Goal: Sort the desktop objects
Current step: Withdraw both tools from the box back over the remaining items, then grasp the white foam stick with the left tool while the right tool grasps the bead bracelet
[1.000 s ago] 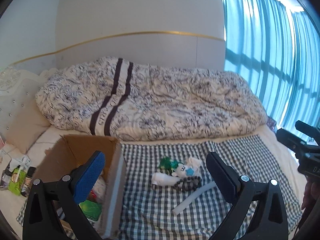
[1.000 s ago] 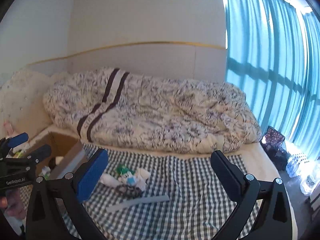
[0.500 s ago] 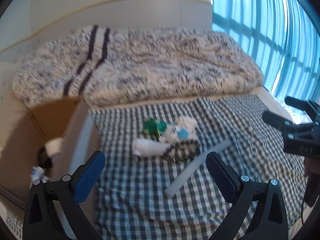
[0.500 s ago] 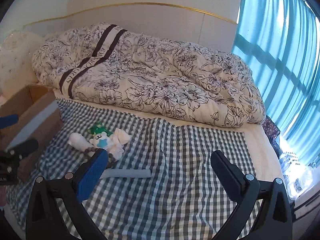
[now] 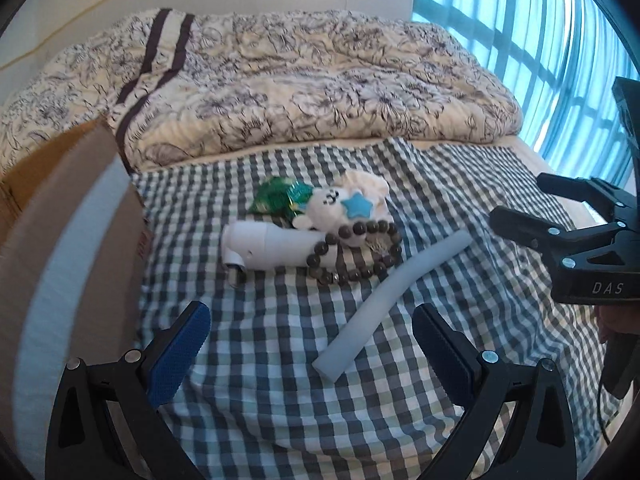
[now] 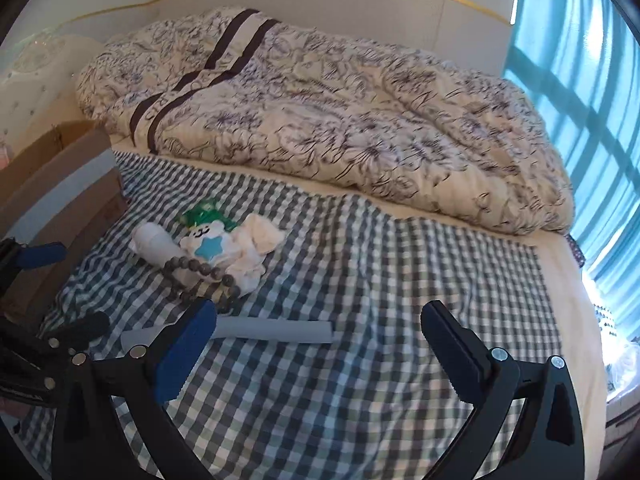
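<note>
A small pile lies on the checked cloth (image 5: 280,360): a white bear toy with a blue star (image 5: 340,206), a green foil packet (image 5: 280,198), a white tube-shaped device (image 5: 268,246), a dark bead bracelet (image 5: 360,256) and a pale grey foam tube (image 5: 388,300). My left gripper (image 5: 312,344) hovers open just short of the foam tube, nothing between its fingers. My right gripper (image 6: 320,344) is open too, above the foam tube (image 6: 272,330), with the toy pile (image 6: 208,240) to its left. The right gripper (image 5: 560,224) also shows at the right edge of the left wrist view.
A cardboard box (image 5: 60,240) stands at the cloth's left edge, also in the right wrist view (image 6: 60,184). A bunched floral duvet (image 5: 300,80) fills the bed behind. Blue curtains (image 6: 580,100) hang at the right. The cloth's right half (image 6: 420,280) is bare.
Both grippers have tilted down and moved in toward the pile on the checked cloth; the objects now look larger. The box has slid toward the left edge of view. Nothing was grasped.
</note>
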Motion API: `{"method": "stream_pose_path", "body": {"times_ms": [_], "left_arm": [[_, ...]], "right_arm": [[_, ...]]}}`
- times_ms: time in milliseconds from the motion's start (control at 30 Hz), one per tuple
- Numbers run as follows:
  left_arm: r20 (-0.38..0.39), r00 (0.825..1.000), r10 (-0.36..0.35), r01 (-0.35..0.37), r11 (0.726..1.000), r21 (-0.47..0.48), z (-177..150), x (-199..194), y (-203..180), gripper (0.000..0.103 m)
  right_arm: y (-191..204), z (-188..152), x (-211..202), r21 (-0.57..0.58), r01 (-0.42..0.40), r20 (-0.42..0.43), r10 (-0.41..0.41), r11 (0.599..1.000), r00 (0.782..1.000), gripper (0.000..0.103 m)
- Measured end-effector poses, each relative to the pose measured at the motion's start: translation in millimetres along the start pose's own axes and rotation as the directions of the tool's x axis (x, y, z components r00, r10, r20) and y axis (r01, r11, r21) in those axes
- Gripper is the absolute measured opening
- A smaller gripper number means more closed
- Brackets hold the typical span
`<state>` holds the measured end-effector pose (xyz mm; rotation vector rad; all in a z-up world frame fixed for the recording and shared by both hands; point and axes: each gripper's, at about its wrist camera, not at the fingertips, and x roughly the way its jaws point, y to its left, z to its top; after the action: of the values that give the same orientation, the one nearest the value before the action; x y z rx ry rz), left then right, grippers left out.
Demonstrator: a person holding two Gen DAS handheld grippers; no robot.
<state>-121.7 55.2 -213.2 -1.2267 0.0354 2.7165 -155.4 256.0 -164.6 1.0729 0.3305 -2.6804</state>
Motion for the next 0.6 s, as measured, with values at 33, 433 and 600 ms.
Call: {"method": "stream_pose_path", "body": {"times_ms": [33,433,600], "left_arm": [[-0.006,1.0,-0.002,0.002,1.0,0.002,-2,4,-1,0.103],[-0.07,0.995,-0.072,0.072,0.997,0.009,-16,43,-6,0.099],[-0.091,0.992,-0.085,0.084,0.996,-0.01,-19,52,-8,0.097]], "right_arm": [[1,-1,5,0.003,-0.018,-0.008,0.018,1.0,1.0,0.102],[15,-5,53,0.016,-0.174,-0.101,0.175,0.985,0.979,0.086],[28,-4,72,-0.003,-0.249,-0.136,0.246,0.968,0.96,0.067]]}}
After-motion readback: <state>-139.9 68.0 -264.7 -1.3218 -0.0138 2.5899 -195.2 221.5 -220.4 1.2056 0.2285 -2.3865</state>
